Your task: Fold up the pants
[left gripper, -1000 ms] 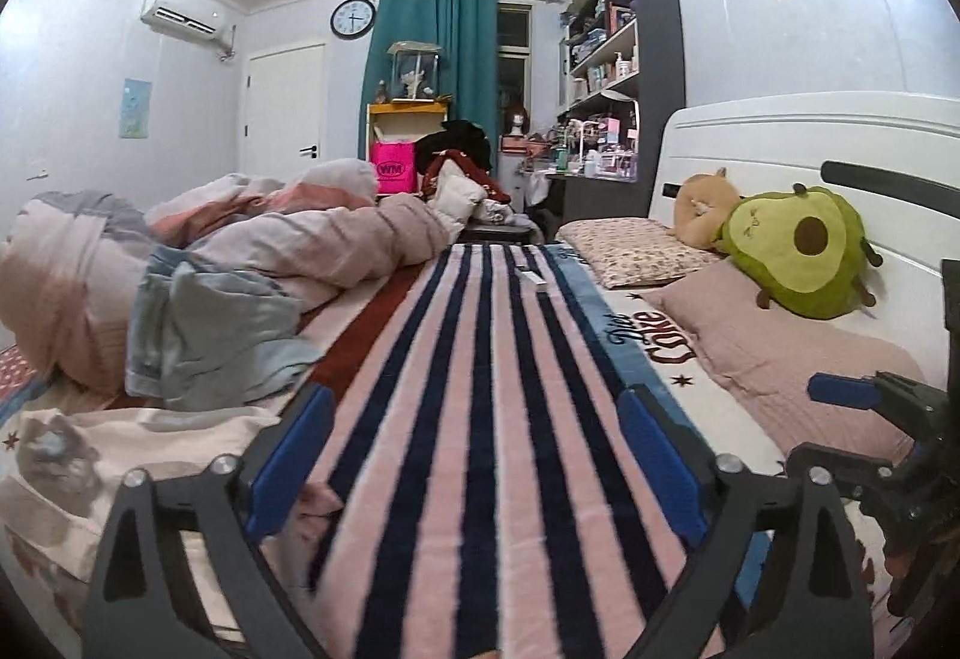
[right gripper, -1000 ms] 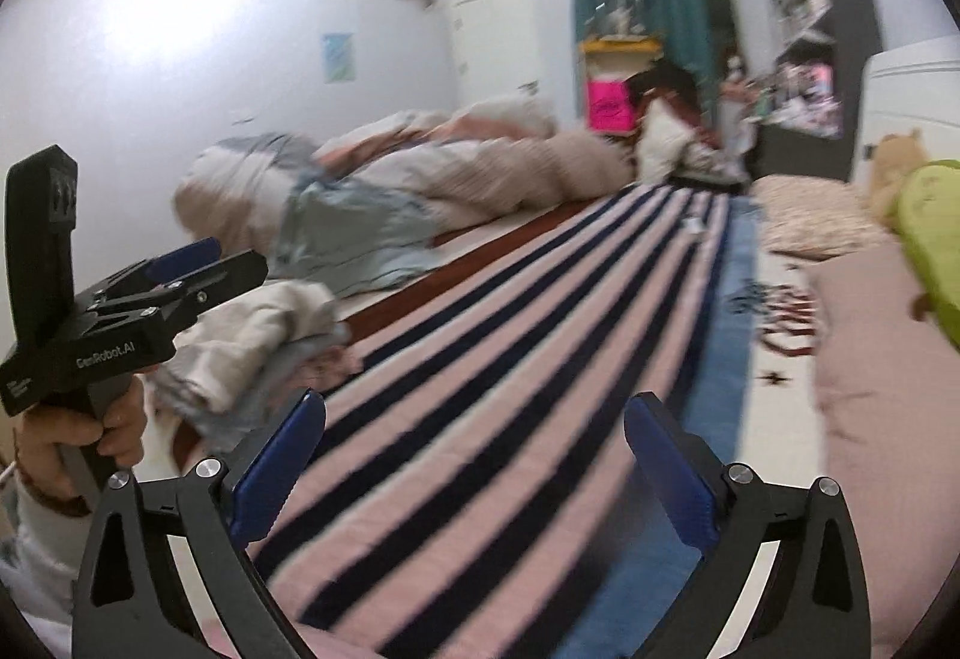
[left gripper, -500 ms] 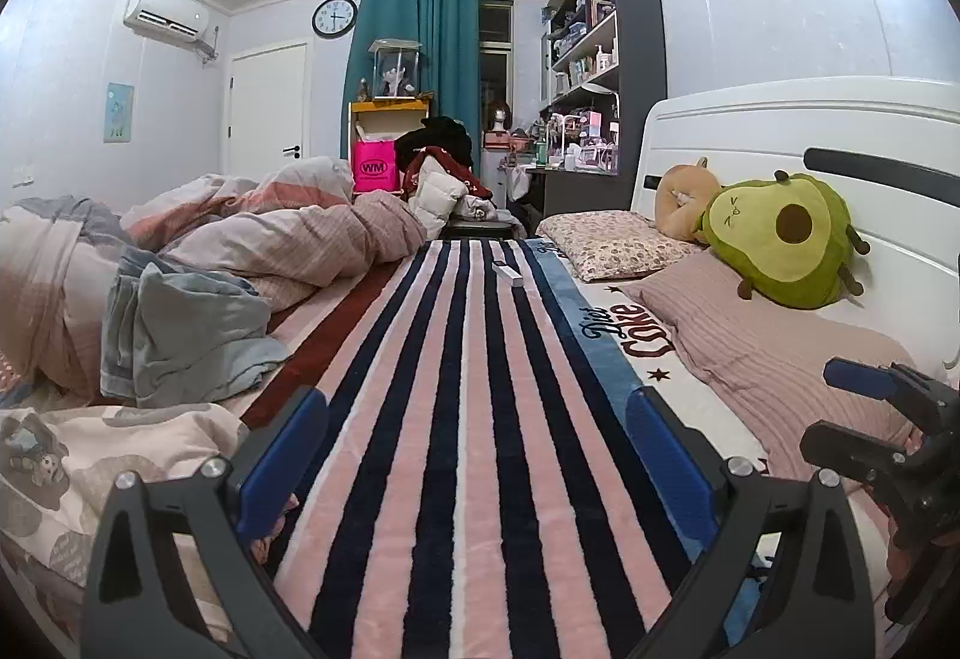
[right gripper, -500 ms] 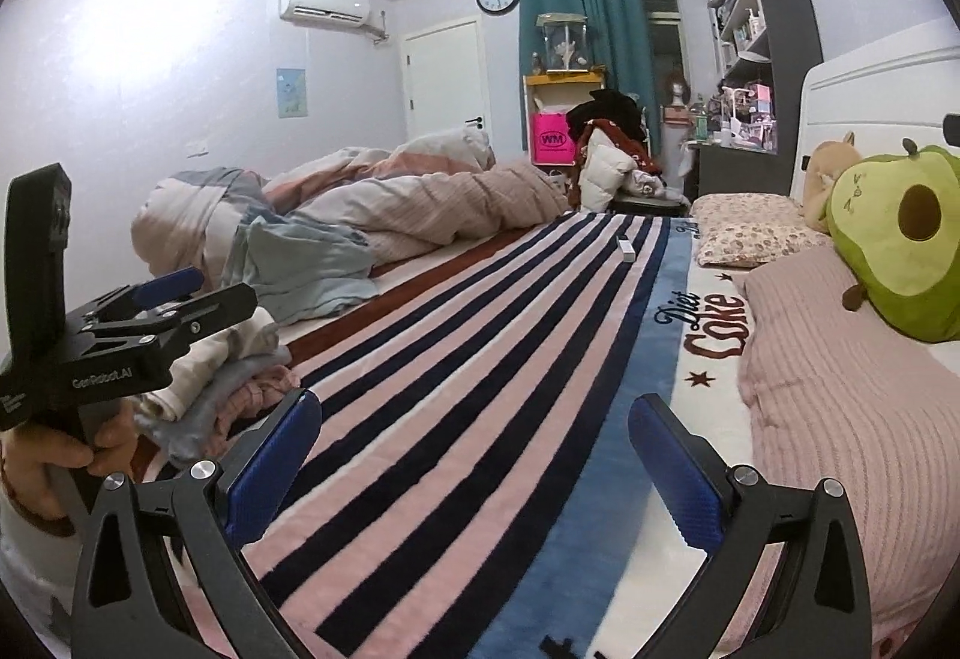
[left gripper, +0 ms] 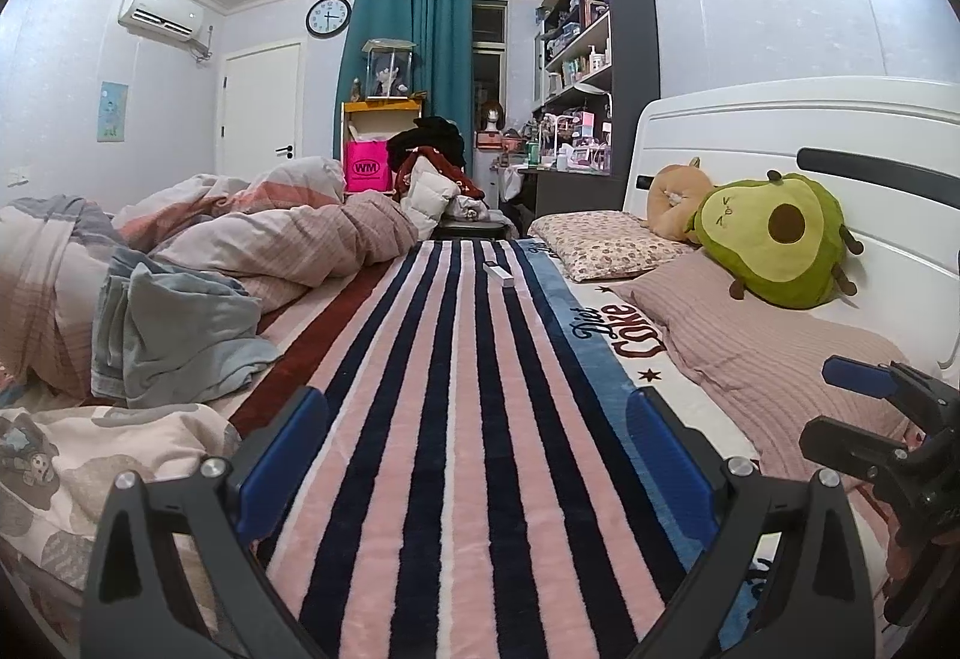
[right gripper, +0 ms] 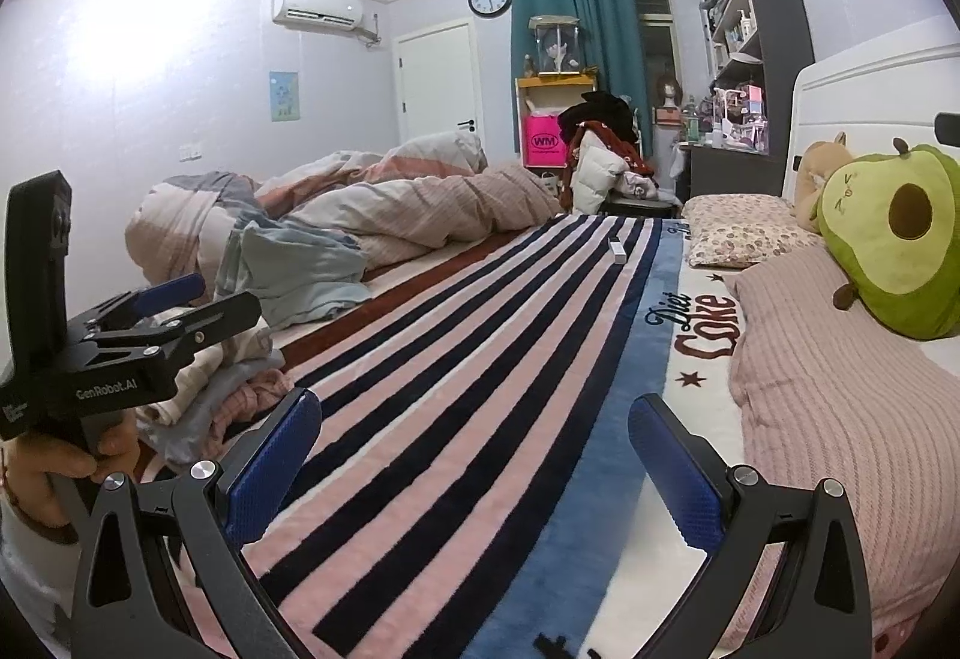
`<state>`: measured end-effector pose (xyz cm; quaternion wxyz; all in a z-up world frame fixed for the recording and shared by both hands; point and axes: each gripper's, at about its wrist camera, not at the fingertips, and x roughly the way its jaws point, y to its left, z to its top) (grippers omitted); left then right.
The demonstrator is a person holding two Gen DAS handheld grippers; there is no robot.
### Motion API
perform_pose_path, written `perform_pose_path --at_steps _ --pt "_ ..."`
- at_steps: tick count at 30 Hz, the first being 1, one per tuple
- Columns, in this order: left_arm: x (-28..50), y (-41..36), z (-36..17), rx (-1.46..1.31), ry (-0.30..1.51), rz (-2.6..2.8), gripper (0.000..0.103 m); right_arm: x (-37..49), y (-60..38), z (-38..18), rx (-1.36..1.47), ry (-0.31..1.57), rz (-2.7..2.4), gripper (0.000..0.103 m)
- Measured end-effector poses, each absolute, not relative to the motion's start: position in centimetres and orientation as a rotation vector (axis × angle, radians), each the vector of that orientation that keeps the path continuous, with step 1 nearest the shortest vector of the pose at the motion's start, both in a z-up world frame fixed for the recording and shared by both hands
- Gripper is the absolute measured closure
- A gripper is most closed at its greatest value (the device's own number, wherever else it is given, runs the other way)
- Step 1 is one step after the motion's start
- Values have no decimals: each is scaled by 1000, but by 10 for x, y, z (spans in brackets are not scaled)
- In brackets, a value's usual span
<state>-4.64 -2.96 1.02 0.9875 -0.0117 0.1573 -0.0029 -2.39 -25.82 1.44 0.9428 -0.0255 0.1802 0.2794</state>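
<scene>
Striped blanket (left gripper: 456,419) runs down bed middle; small box (left gripper: 498,274) on its far part. Duvet (left gripper: 288,233) heaped left, garment (left gripper: 174,335) draped before it. Pillows (left gripper: 606,245) right, plush toys (left gripper: 774,239) on them against headboard (left gripper: 780,125).

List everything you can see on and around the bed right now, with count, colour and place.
striped blanket: 1, pink, navy and white, spread down the bed's middle
light blue garment: 1, crumpled at the blanket's left edge
duvet: 1, pink and grey, bunched along the bed's left side
clothes pile: 1, cream, pink and grey, beside the left gripper
small white box: 1, far end of the blanket
pillows: 2, one floral, one pink ribbed, by the headboard
avocado plush: 1, green, on the pink pillow
orange plush: 1, behind the avocado
wall clock: 1, beside the teal curtain
pink bag: 1, past the bed's end
left gripper: open, empty, over the blanket
right gripper: open, empty
hand: 1, holding the left gripper's handle
</scene>
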Motion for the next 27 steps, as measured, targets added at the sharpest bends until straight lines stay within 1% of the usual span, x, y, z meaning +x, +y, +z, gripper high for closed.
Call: perform_pose_path --at_steps 27 --pt "-44 -35 11 -30 317 -14 4 -27 -265 14 -51 371 556 1"
